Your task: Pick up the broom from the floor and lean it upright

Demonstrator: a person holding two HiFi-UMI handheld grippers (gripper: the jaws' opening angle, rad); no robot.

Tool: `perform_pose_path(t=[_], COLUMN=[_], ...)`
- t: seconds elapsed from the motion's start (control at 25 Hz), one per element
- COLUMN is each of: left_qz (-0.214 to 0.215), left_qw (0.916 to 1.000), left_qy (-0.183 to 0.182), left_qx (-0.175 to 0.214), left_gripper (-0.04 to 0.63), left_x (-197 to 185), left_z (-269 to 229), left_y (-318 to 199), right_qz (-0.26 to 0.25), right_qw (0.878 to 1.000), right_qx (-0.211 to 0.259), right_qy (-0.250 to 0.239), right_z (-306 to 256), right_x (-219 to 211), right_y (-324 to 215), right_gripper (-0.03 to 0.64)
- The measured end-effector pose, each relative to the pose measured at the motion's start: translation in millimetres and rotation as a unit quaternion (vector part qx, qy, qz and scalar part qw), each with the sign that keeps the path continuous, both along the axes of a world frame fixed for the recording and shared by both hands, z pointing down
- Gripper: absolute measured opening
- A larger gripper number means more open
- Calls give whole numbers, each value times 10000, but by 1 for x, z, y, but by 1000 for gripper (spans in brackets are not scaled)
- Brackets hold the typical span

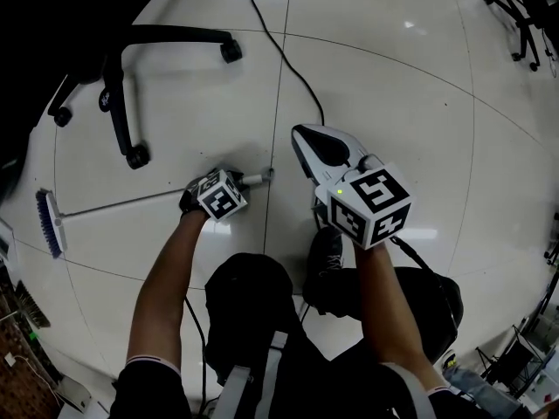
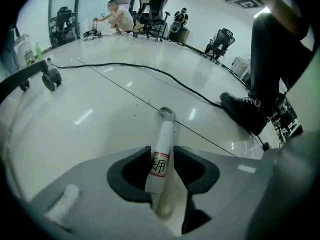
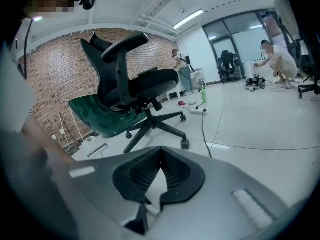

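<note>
White glossy floor tiles (image 1: 393, 68), split by thin dark seams, take up most of the head view, and the widest bare stretch is at the upper right. At the upper left a black office chair base (image 1: 131, 77) with castors stands near the broom (image 1: 131, 201). A black cable (image 1: 288, 68) snakes down from the top centre and ends just beside the handle's tip.

Lying flat on the floor, the broom has its blue bristle head (image 1: 48, 225) at the left edge of the frame. Its slim pale handle runs right to a grey cap with a hanging loop (image 2: 166, 115).

With its dark ribbed pads spread, the left hand-held gripper (image 2: 162, 151) straddles the handle, with a gap on each side. The right hand-held gripper (image 3: 160, 151) has its tips pressed together and holds nothing. A black shoe (image 2: 245, 111) stands on the floor at the right of the left gripper view.
</note>
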State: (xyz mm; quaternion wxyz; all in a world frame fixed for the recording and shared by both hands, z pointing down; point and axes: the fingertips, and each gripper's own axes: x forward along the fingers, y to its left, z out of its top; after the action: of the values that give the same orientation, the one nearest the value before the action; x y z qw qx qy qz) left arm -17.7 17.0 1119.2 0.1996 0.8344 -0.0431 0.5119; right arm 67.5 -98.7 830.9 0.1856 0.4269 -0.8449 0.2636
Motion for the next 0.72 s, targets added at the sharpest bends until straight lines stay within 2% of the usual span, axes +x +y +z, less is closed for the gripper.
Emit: perform_pose_path(t=[0.12,0.24,0.36,0.56,0.72], left_qz=[263,591,528,277,105], left_qw=[9995,9979,9983,9973,9951], left_qy=[-117,-230,-133,251,560], left_qx=[119,165,229,629,804], left_gripper=[143,114,109,105,106], left_x=[1,2,3,7,8], left_z=[3,4,-11,-81,-166], left_y=[1,3,-8,-41,-57], right_qz=[15,84,145,86,2], right_qw=[10000,9999,9997,9989,9985], right_qx=[72,135,212,387,375], right_qy=[30,12,-49,-260,-394], right_z=[-8,-18,-32,-77,-130], right_x=[4,9,12,10,4], right_y=[-3,-6,-13,-26,-32], right_gripper=[3,3,3,3,3])
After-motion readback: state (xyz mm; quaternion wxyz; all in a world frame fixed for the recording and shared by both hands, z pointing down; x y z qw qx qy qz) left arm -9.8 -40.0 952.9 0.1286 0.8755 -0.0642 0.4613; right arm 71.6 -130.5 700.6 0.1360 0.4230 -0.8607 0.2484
